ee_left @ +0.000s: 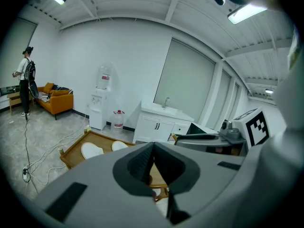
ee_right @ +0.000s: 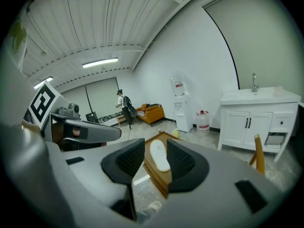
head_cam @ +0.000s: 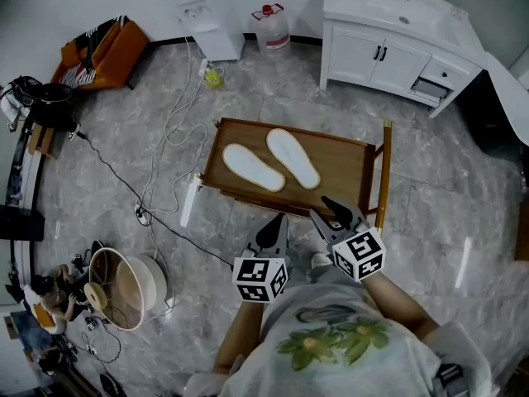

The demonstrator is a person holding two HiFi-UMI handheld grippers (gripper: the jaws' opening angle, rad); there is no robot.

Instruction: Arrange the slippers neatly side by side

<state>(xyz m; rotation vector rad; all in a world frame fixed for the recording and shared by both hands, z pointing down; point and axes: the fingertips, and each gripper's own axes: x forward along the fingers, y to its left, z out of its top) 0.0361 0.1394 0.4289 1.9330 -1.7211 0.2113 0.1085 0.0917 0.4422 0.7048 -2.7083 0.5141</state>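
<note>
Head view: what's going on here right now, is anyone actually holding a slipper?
No. A person holds a tool in each hand, both close to the body at the near edge of the low wooden table. The left tongs are shut and empty. The right tongs are open with nothing between them. Two white slippers lie close together on the table, angled the same way, the right one set a little farther away. Neither tool touches them.
</note>
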